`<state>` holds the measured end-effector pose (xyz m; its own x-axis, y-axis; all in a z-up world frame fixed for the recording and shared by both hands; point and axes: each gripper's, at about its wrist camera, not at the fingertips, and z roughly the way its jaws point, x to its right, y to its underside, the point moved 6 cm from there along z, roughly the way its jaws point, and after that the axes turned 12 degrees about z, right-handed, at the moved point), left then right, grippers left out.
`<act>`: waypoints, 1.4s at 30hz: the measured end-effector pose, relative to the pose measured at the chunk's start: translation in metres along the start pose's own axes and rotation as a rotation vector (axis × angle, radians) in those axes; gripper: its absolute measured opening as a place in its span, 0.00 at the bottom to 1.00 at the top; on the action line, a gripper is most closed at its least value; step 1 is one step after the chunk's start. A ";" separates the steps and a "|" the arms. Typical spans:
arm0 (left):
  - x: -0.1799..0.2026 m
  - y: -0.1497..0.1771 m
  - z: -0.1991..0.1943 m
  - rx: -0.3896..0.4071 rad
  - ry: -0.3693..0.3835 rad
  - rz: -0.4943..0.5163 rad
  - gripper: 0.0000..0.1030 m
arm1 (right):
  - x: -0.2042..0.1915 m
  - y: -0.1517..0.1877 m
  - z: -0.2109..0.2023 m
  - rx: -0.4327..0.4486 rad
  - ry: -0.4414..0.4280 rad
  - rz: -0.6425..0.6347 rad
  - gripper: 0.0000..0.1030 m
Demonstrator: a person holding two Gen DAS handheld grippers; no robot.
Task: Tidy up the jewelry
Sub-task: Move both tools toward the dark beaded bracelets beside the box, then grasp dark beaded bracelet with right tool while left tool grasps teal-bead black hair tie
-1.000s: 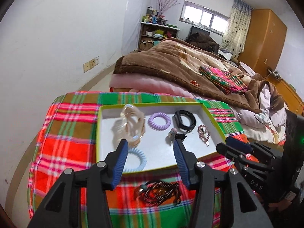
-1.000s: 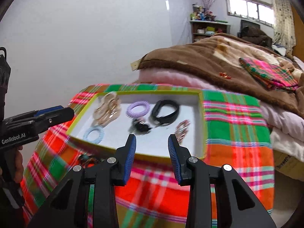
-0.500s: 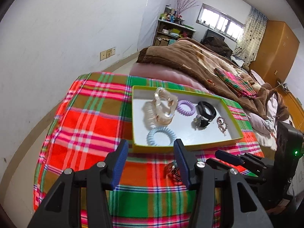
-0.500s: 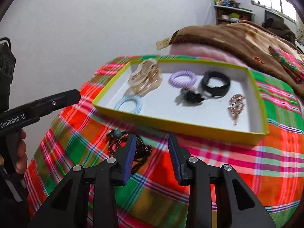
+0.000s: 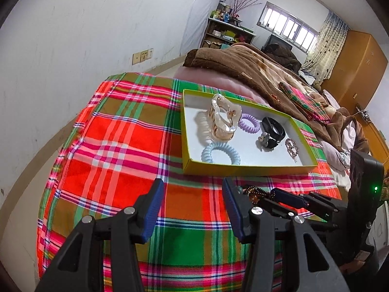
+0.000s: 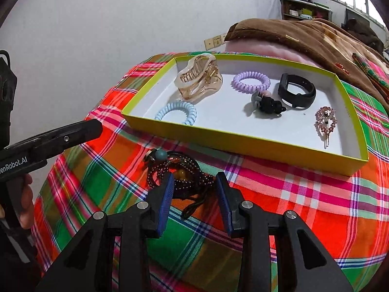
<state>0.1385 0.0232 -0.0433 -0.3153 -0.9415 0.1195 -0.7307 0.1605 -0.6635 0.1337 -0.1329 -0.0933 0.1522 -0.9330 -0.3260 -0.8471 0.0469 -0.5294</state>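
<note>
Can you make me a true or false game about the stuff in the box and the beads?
1. The bead necklace lies inside the box. False: it lies on the plaid cloth, in front of the box.
2. The blue coil hair tie is in the box. True.
3. The right tongs are shut on the necklace. False: they are open, with the necklace between their tips.
4. The black band sits between the purple coil hair tie and the sparkly clip. True.
5. The left tongs hold the clear claw clip. False: they are open and empty; the clip rests in the box.
</note>
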 end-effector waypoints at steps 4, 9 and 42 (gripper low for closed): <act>-0.001 0.004 0.001 -0.008 0.007 -0.005 0.50 | -0.002 0.002 0.000 0.010 0.021 -0.021 0.31; -0.004 0.006 0.003 -0.015 0.010 -0.014 0.50 | -0.005 0.004 -0.005 0.036 0.029 -0.067 0.18; 0.037 0.007 0.034 -0.102 0.060 0.078 0.50 | 0.018 -0.019 -0.046 0.049 0.015 -0.275 0.32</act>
<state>0.1427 -0.0203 -0.0686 -0.4066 -0.9062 0.1162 -0.7594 0.2645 -0.5945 0.1291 -0.1673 -0.0527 0.3650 -0.9184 -0.1528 -0.7492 -0.1923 -0.6338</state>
